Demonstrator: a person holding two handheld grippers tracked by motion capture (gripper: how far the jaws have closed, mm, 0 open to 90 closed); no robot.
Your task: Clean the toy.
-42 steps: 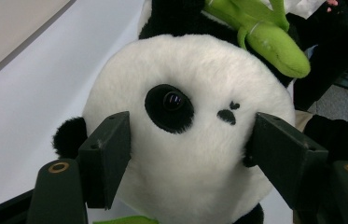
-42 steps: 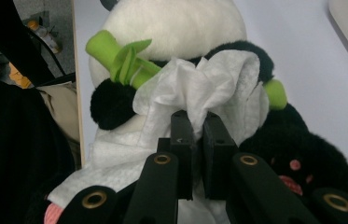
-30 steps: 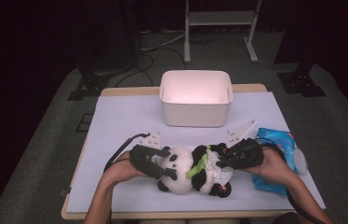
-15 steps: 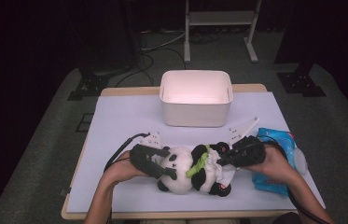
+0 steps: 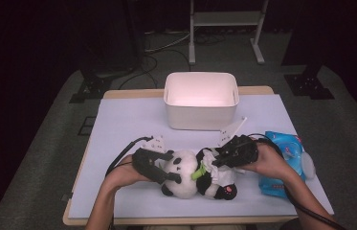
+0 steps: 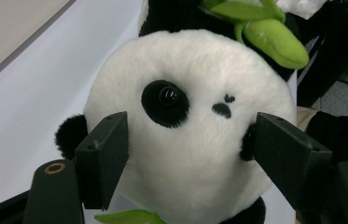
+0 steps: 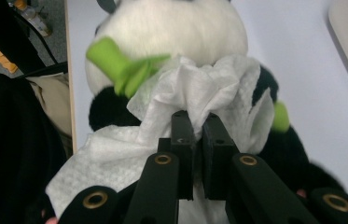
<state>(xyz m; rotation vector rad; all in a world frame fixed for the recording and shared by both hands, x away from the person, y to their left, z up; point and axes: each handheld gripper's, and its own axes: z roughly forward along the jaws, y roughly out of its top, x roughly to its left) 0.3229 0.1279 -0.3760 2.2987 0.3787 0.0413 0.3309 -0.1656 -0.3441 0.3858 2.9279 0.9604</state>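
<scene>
A black-and-white plush panda with green fabric leaves [image 5: 193,178] lies on its back near the front edge of the pale lilac worktop [image 5: 123,124], midway between its two front corners, and the work in hand looks like wiping the toy clean. The left gripper [image 5: 166,175] comes in from the left edge side and straddles the round white head; in the left gripper view the two black jaws stand on either side of the panda's face [image 6: 190,121], pressing into the fur at the cheeks, so this tong is clamped on the head, most likely to keep the soft toy from sliding while the other hand rubs. Its jaws have just been opening a little, with the head between them. The right gripper [image 7: 198,122] has its jaws pinched together on a bunched fold of white crumpled wipe [image 7: 195,91], which drapes over the panda's chest just below the green leaf; holding the cloth by a gathered pinch gives a pad to drag across the fur. A white rectangular plastic tub [image 5: 201,98] stands at the middle of the back edge, well apart from the toy, and a blue packet of wipes [image 5: 286,148] lies near the right edge, close behind the right hand [image 5: 269,163], handy for a fresh sheet.
</scene>
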